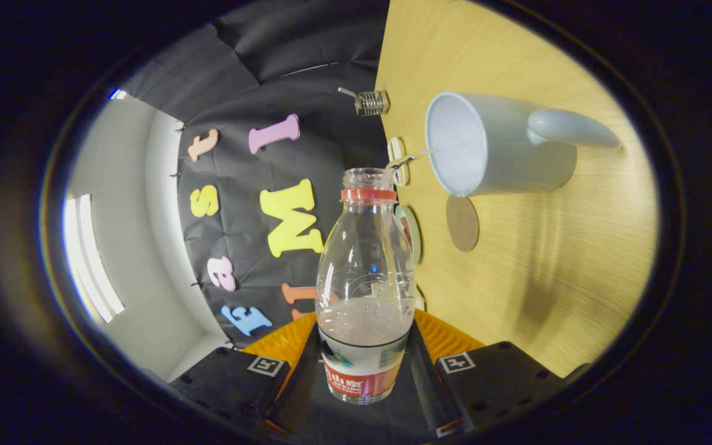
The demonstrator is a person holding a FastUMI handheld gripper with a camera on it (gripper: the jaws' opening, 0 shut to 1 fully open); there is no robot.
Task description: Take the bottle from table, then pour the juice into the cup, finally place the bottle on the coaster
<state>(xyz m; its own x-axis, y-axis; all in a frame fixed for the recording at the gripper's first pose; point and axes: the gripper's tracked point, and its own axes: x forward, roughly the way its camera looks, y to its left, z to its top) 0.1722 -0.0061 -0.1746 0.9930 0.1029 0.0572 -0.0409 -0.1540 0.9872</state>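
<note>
Pouring step: fingers [365, 364] clamped on uncapped juice bottle [365, 272], tipped toward grey cup [498, 148] on table [554, 259]; next, mouth over rim, then brown coaster [461, 223].

A wooden table [547, 259] fills one side. At its far edge sits a small wire rack [372, 102], and two round discs [397, 157] lie close together nearby

The single fisheye camera rides on the gripper [365, 364], rolled sideways, looking close along its fingers past the clear plastic bottle [365, 290] toward the light wooden table [547, 259] and far black cloth wall.
</note>
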